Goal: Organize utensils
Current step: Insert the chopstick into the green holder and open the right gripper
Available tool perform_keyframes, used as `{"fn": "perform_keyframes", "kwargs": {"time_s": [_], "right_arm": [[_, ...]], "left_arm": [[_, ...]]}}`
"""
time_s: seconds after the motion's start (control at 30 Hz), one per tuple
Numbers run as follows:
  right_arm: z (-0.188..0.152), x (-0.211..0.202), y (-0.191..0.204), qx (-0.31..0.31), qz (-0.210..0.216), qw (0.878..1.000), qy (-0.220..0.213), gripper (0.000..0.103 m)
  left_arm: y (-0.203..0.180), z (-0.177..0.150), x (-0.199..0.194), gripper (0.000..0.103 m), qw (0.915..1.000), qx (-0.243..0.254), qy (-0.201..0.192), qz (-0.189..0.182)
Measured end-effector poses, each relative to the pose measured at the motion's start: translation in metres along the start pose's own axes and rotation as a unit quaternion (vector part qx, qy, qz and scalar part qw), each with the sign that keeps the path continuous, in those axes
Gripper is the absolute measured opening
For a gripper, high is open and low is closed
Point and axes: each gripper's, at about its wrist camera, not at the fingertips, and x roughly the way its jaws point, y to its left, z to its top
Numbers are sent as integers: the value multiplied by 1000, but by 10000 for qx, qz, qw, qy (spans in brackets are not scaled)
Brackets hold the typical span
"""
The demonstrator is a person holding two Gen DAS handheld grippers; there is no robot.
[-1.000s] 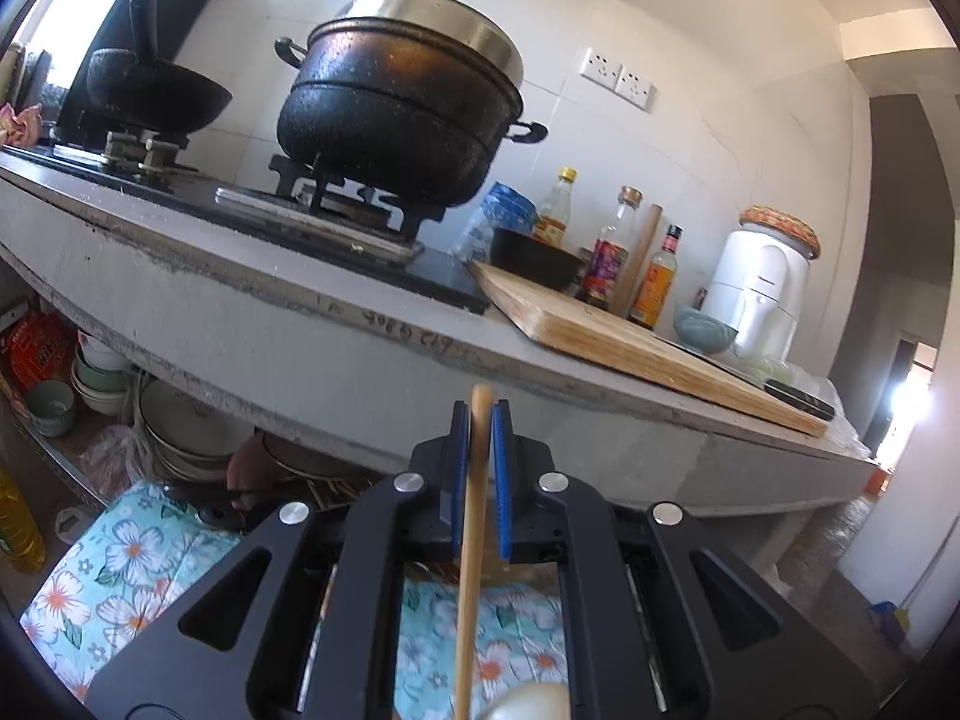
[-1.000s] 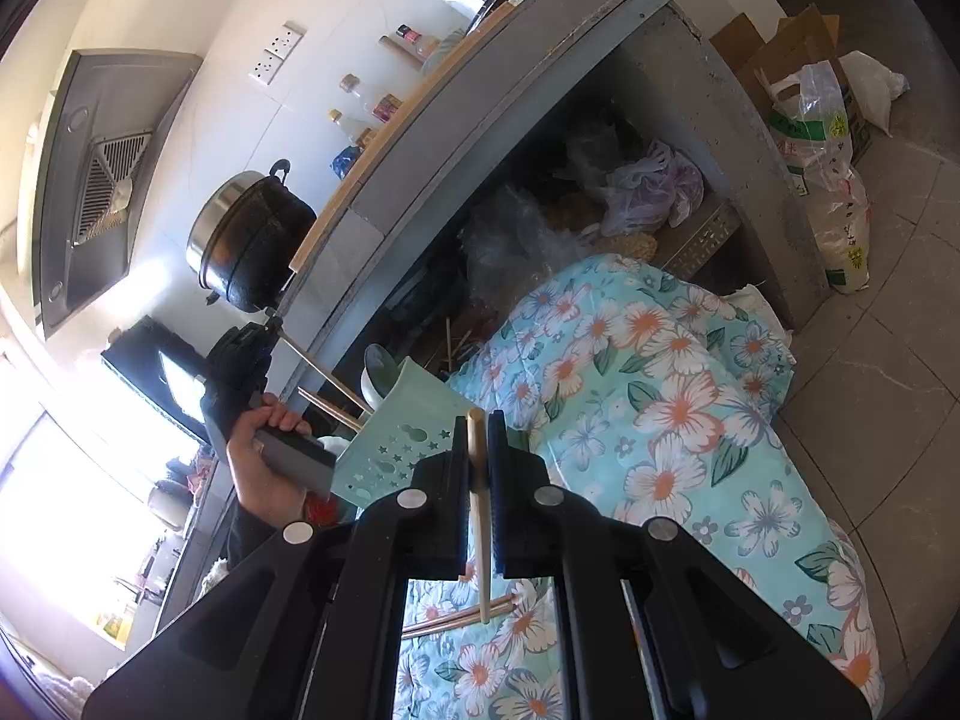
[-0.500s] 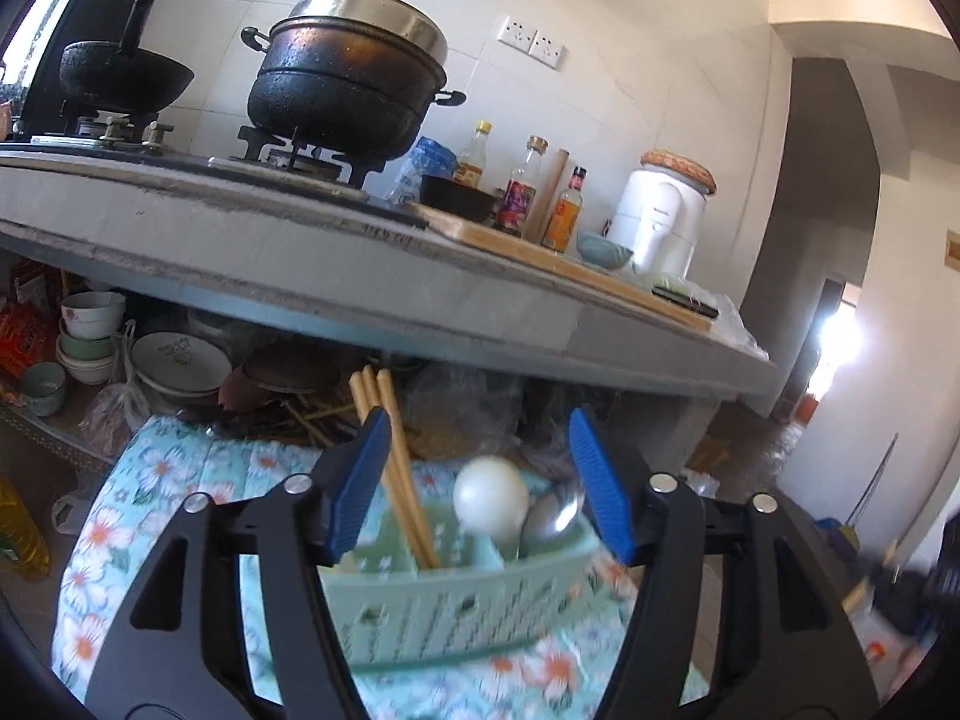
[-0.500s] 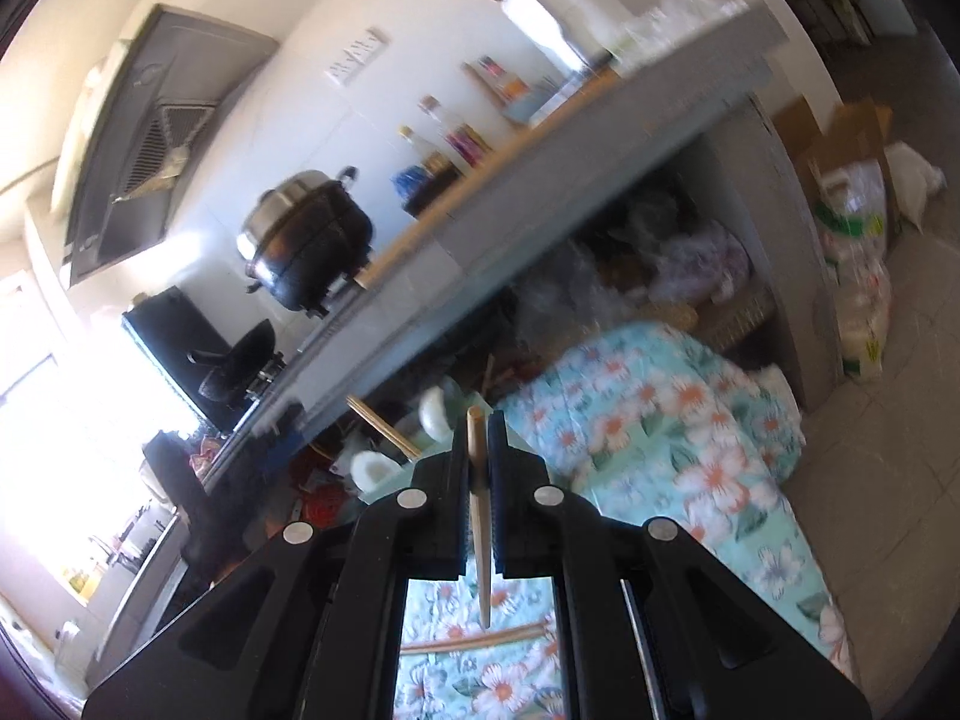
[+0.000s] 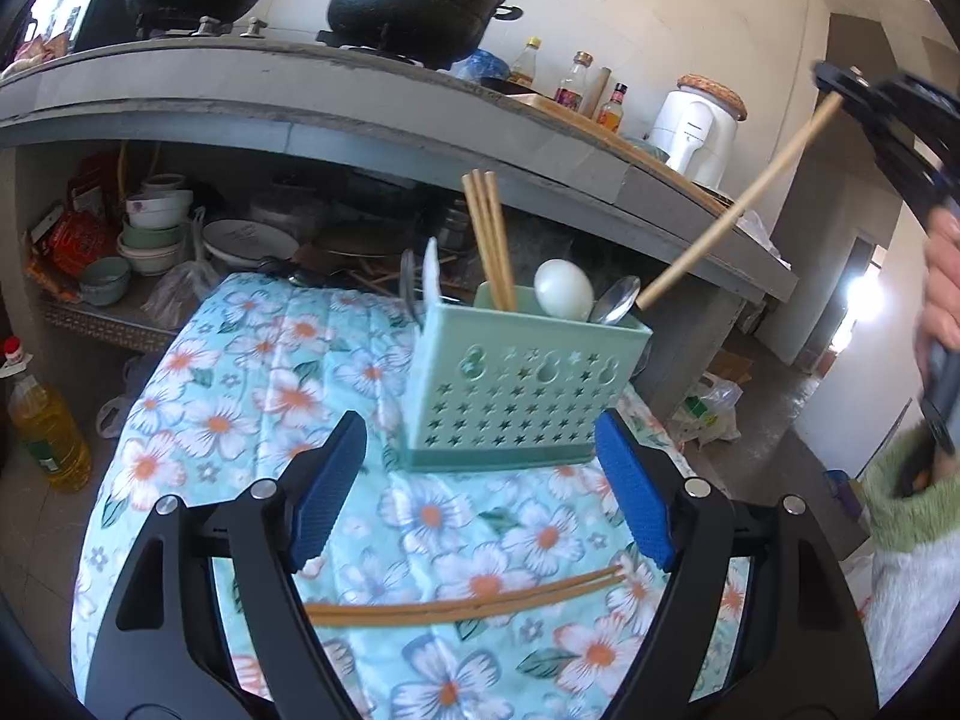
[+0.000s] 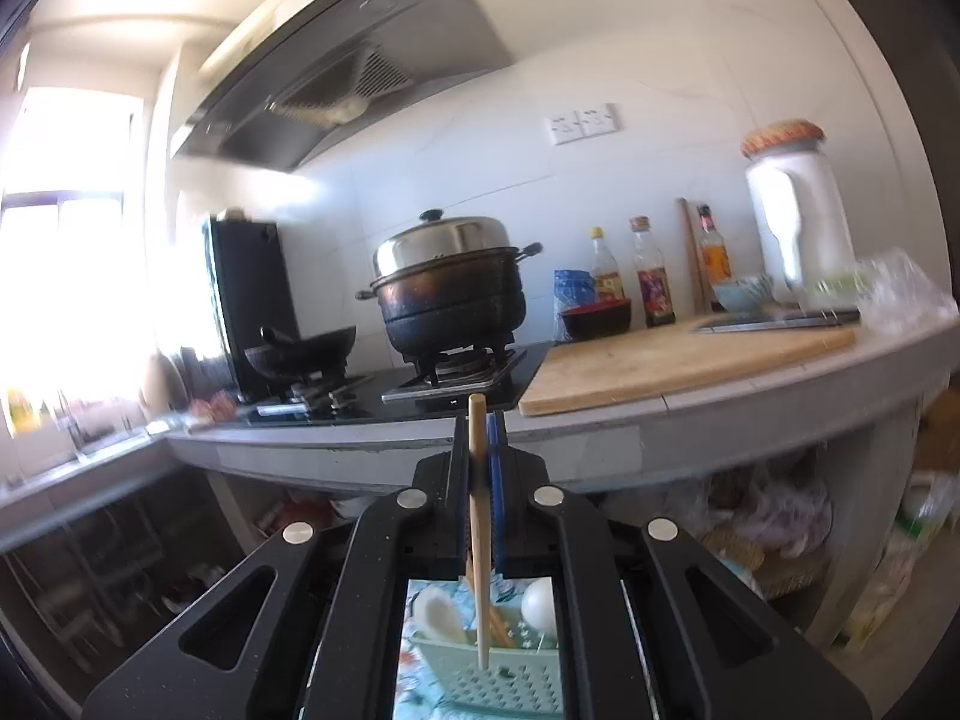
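Risk: we hold a single chopstick [image 6: 477,516] clamped near its top in the right gripper [image 6: 479,450], so the long free end can swing and catch the rim of the green holder [image 5: 522,384] instead of dropping in. It angles toward the holder's right corner, beside the metal spoon [image 5: 615,300]; a nudge could tip the light holder. Left gripper [image 5: 480,492] jaws apart, empty, flanking the holder. Holder sits on the floral cloth [image 5: 252,384], three chopsticks [image 5: 492,240] upright inside; two loose chopsticks [image 5: 468,600] lie nearer us.
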Motion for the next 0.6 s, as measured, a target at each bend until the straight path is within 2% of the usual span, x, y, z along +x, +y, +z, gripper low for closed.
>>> {"fn": "perform_keyframes", "kwargs": {"time_s": [0.07,0.23,0.47,0.53,0.57,0.6], "right_arm": [[-3,25,13,-292,-11,9995,152,6],[-27,74,38,-1100,-405,9917,521,6],[-66,103,58,-1679,-370,9785,1140,6],[-71,102,59,-1660,-228,9775,1284,11],[-71,99,58,-1601,-122,9779,1340,20],[-70,95,57,-1540,-47,9787,1355,24]], "left_arm": [[7,-5,-3,75,9999,-86,55,-15],[17,-11,-10,75,9999,-27,40,151],[29,-13,-14,75,9994,-14,18,358],[33,-14,-15,75,9993,-70,48,363],[34,-14,-15,75,9993,-88,63,369],[34,-15,-15,75,9992,-92,78,377]]}}
